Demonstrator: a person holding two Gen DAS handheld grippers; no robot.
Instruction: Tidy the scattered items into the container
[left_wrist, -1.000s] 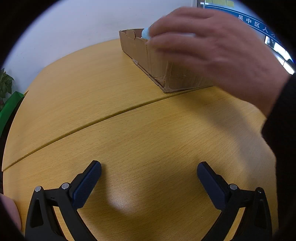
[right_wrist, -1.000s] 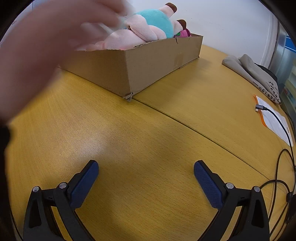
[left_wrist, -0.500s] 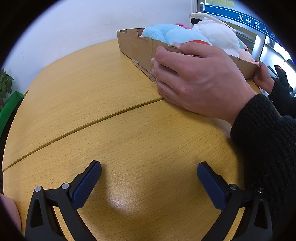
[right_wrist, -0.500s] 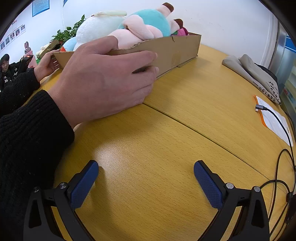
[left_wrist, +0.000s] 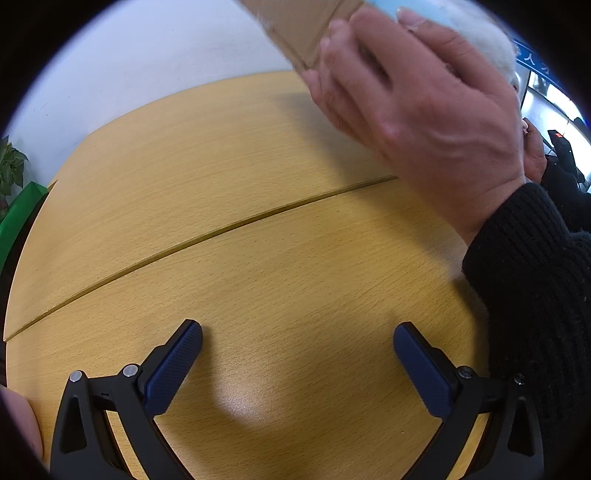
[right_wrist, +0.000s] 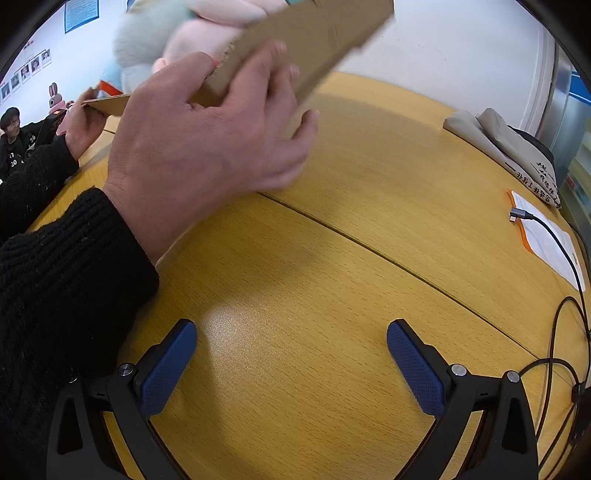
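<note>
A brown cardboard box (right_wrist: 317, 40) full of plush toys (right_wrist: 207, 33) is held up off the table by two bare hands, tilted. One hand (right_wrist: 207, 147) grips its near side; it also shows in the left wrist view (left_wrist: 436, 110), with the box corner (left_wrist: 303, 29) at the top. My left gripper (left_wrist: 297, 354) is open and empty, low over the wooden table (left_wrist: 221, 166). My right gripper (right_wrist: 291, 354) is open and empty over the same table (right_wrist: 369, 184).
A black-sleeved arm (right_wrist: 55, 277) crosses the left of the right wrist view. A grey folded bag (right_wrist: 509, 147), a paper sheet (right_wrist: 546, 236) and black cables (right_wrist: 565, 332) lie at the right. A green object (left_wrist: 18, 210) and a plant (left_wrist: 11, 166) are past the table's left edge.
The hands have lifted the box with the toys off the table and tilted it. Both grippers have stayed open and still.
</note>
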